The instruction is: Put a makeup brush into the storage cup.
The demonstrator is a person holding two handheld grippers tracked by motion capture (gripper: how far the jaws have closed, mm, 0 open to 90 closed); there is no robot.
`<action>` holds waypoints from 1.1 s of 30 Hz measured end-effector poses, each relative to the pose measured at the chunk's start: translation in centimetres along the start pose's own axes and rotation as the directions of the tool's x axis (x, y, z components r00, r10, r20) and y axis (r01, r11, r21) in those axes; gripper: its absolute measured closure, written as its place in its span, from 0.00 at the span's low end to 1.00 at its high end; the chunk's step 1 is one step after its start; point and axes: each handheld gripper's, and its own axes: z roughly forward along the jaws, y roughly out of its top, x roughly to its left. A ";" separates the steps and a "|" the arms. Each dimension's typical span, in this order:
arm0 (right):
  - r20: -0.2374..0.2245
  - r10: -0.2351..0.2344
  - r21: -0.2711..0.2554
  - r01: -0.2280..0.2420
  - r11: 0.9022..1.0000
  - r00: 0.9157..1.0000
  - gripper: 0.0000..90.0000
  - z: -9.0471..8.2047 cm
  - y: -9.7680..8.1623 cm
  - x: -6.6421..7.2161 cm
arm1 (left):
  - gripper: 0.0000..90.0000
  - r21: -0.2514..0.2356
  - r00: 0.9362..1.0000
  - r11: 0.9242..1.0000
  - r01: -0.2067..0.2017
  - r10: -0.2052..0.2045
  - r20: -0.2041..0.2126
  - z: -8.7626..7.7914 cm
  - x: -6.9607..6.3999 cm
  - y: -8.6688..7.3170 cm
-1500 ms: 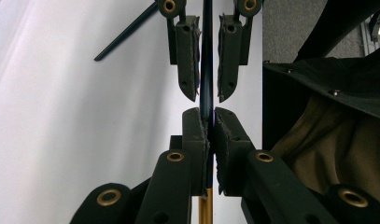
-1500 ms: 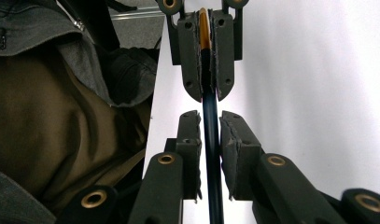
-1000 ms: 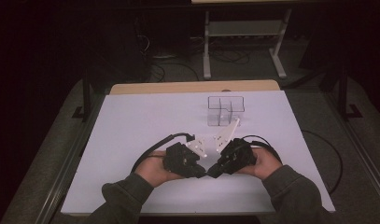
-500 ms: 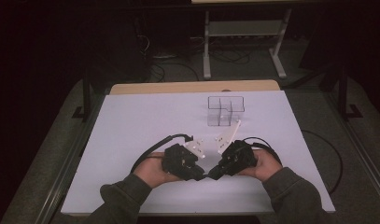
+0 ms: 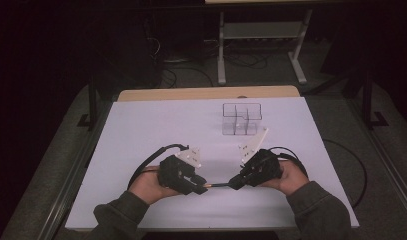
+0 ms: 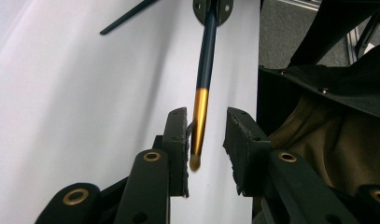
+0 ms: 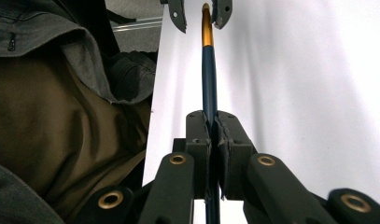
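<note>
Left tongs (image 6: 204,128): apart; the jaws have just been opening, and the pen's gold end sits loose in the gap, close to one pad, with clear space on the other side.
Right tongs (image 7: 212,135): together, clamped on the dark shaft of the pen.
Pen (image 5: 218,184): held level just above the tabletop (image 5: 141,130), bridging the two tongs near my edge; the right gripper view looks straight along it to the gold tip between the far jaws.
What has changed: a second ago both tongs were pinched on the pen; now my left has let go and has slid a little to the left, so the pen shows longer between them.
What it means: the hand-over looks done, I judge; the right tongs alone carry the pen.
Next: draw my left clear of the tip, then the right can take the pen, likely toward the clear organizer (image 5: 241,119) farther back.
Risk: snagging the gold tip as the left backs away.
</note>
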 end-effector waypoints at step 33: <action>0.022 -0.024 -0.008 0.024 1.000 0.999 0.93 -0.4 -0.3 0.3 | 0.94 0.064 1.000 0.998 -0.023 0.022 0.016 0.4 0.6 0.1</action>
